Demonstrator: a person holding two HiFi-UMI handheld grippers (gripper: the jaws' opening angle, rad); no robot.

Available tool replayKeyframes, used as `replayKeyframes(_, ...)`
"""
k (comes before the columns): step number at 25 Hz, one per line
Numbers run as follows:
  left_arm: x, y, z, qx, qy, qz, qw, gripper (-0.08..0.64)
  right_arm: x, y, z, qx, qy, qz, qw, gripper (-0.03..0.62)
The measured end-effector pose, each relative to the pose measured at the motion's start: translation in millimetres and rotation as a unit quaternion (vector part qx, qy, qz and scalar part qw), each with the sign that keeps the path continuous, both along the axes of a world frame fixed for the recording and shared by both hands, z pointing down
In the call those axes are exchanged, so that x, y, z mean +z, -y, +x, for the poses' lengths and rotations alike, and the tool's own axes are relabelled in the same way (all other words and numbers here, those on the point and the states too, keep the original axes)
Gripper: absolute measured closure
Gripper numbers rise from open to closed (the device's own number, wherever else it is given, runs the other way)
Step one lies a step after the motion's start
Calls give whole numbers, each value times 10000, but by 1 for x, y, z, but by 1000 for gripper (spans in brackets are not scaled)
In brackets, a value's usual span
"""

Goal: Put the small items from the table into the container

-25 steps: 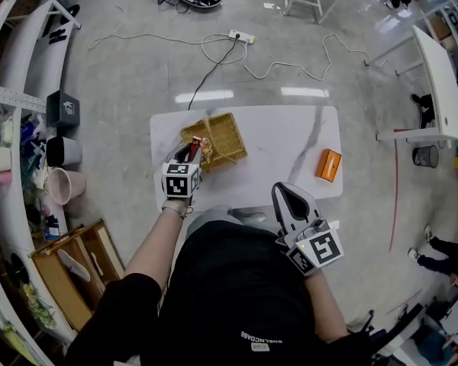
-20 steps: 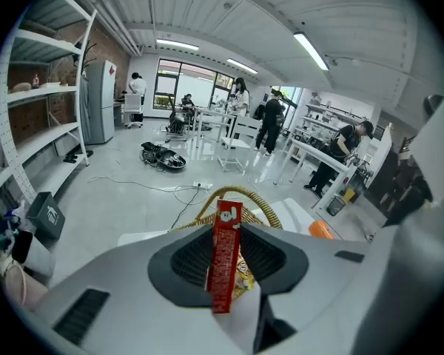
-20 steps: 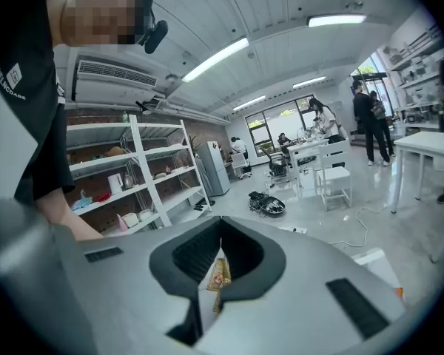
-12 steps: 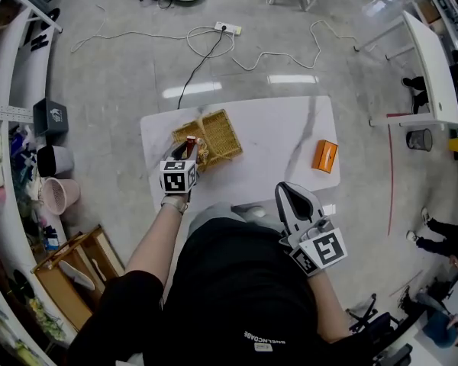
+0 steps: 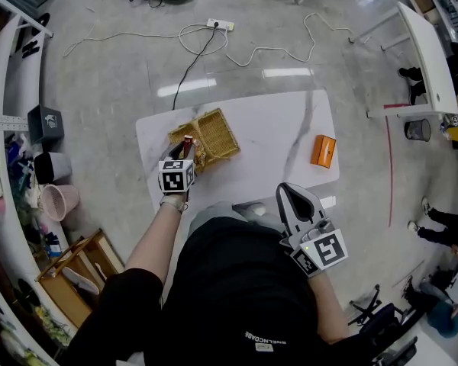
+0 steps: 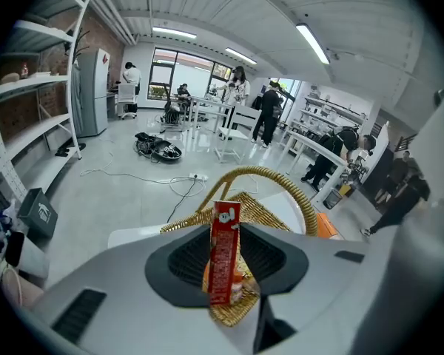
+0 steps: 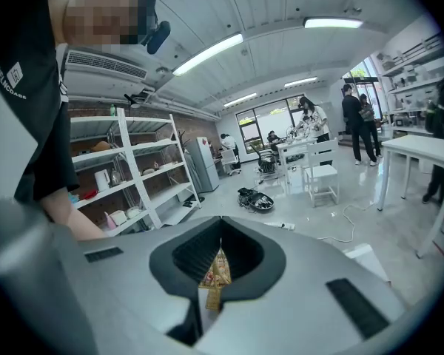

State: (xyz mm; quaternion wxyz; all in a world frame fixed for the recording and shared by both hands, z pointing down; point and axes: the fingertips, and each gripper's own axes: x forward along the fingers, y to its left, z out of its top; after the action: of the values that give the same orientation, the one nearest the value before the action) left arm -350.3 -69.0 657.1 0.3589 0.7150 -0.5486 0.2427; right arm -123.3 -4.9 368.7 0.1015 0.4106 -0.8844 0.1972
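My left gripper [image 5: 185, 149] hangs over the near left corner of the wicker basket [image 5: 217, 132], which stands on the left part of the white counter [image 5: 275, 128]. In the left gripper view, my jaws are closed on a narrow red packet [image 6: 224, 254]. It stands upright between the pads, and its top end pokes out above them. Beyond it I see the basket's woven floor [image 6: 263, 213] and its arched handle [image 6: 281, 180], so the packet is held above the basket's opening. From the head view the packet [image 5: 188, 139] shows as a small red tip at the basket's rim. I cannot tell whether its lower end touches the weave.

My right gripper [image 5: 291, 197] is at the near edge of the counter, close to my body and well apart from the basket. In the right gripper view, its jaws [image 7: 220, 251] are closed on a small yellowish packet [image 7: 214, 276] that is pinched flat, with a pointed corner sticking up. The print on it is too small to read, so it may be a sachet.

An orange box [image 5: 323, 150] lies on the right side of the counter, away from both grippers and from the basket. The left gripper view catches a sliver of it [image 6: 324, 224] just past the basket's handle.
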Motion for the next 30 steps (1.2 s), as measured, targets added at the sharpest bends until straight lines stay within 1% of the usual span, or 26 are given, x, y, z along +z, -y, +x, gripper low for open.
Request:
replayKeyframes(4, 2, 3, 3, 121, 45, 3, 9999, 446, 0, 2, 2, 38, -11, -17, 10000, 581)
replayKeyframes(10, 3, 6, 8, 168, 96, -37, 9998, 445, 1, 5, 5, 67, -3, -21, 10000, 581)
replayKeyframes(20, -6, 13, 12, 179, 196, 81, 9996, 446, 0, 9, 13, 85, 68, 0, 9999, 581)
replayKeyframes(26, -30, 16, 14, 109, 242, 263, 9993, 445, -2, 11, 16, 13, 172, 64, 9998, 581)
replayKeyframes(30, -60, 15, 12, 69, 291, 518, 9982, 446, -9, 12, 17, -35, 246, 146, 9996, 581)
